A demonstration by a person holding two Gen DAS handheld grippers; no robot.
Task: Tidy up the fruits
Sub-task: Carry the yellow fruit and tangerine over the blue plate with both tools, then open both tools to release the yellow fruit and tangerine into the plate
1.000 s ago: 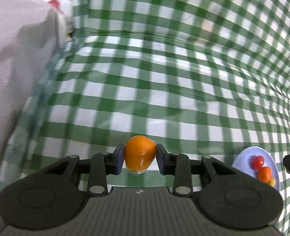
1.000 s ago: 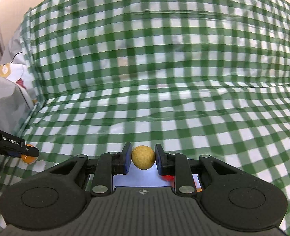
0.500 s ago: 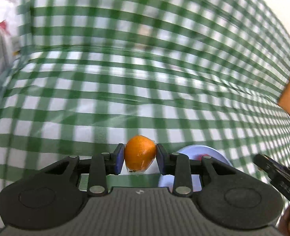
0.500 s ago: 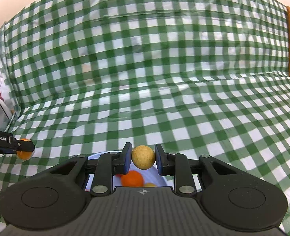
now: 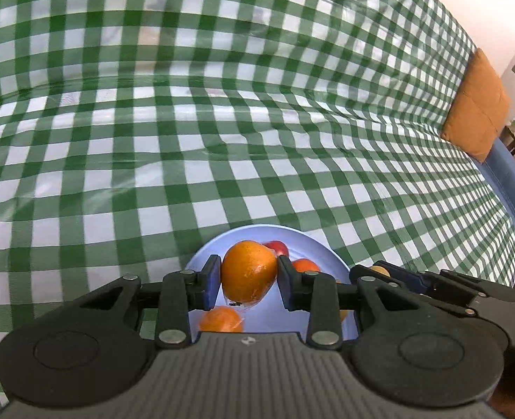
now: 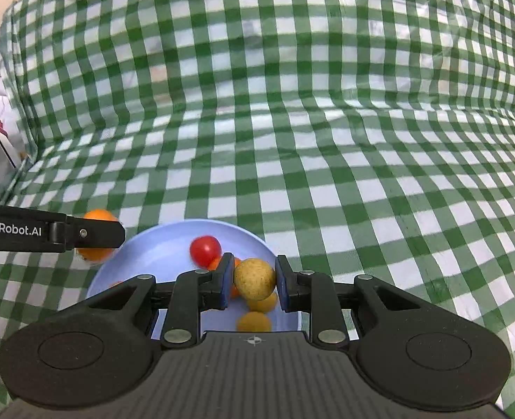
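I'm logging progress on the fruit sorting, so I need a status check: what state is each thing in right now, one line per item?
left gripper: shut on the orange fruit, above the plate
right gripper: shut on the tan round fruit, above the plate
blue plate: on the checked cloth, holding several fruits
red fruit: lying loose on the plate
orange cushion: propped at the far right

One round pale-blue plate lies on the one green-and-white checked cloth. Two fruits are held above it, one glossy orange pointed fruit and one matte tan ball-shaped fruit. In the plate the right wrist view shows one shiny red round fruit and two small yellow-orange round fruits; further orange pieces are partly hidden, so their number cannot be told.
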